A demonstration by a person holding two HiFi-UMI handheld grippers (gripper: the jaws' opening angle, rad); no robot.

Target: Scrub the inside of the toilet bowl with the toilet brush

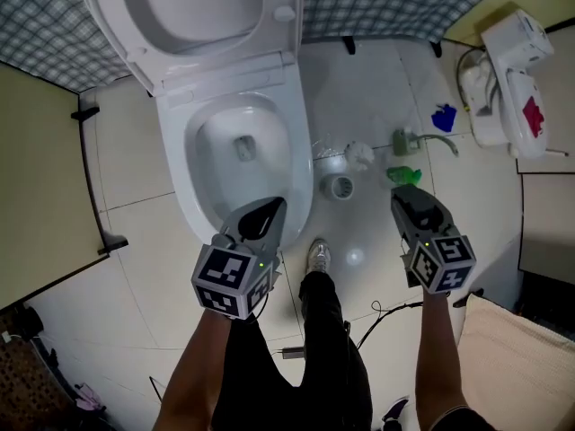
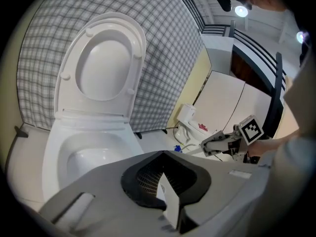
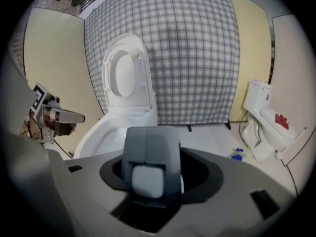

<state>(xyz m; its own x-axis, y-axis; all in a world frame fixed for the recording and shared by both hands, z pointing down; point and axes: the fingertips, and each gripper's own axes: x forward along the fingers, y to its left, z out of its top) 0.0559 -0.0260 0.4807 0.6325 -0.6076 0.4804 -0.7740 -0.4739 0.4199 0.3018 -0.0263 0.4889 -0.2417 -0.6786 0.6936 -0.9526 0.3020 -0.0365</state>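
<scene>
The white toilet (image 1: 176, 164) stands with lid and seat raised, its bowl (image 2: 74, 157) unoccupied. A toilet brush with a white head (image 1: 359, 154) lies on the floor tiles to the right of the toilet, beside a small round holder (image 1: 341, 187). My left gripper (image 1: 265, 212) hangs over the bowl's front rim; its jaws are hard to read and nothing shows in them. My right gripper (image 1: 406, 196) is in the air to the right, short of the brush, with a jaw raised and nothing held. Each gripper shows in the other's view: right gripper (image 2: 227, 142), left gripper (image 3: 54, 117).
Green items (image 1: 404, 175) and a blue scrap (image 1: 444, 117) lie on the floor near the brush. A second white toilet-like fixture (image 1: 508, 79) stands at the right wall. A checked curtain (image 3: 197, 58) hangs behind the toilet. My leg and shoe (image 1: 318, 257) are between the grippers. A cable (image 1: 386, 317) trails on the floor.
</scene>
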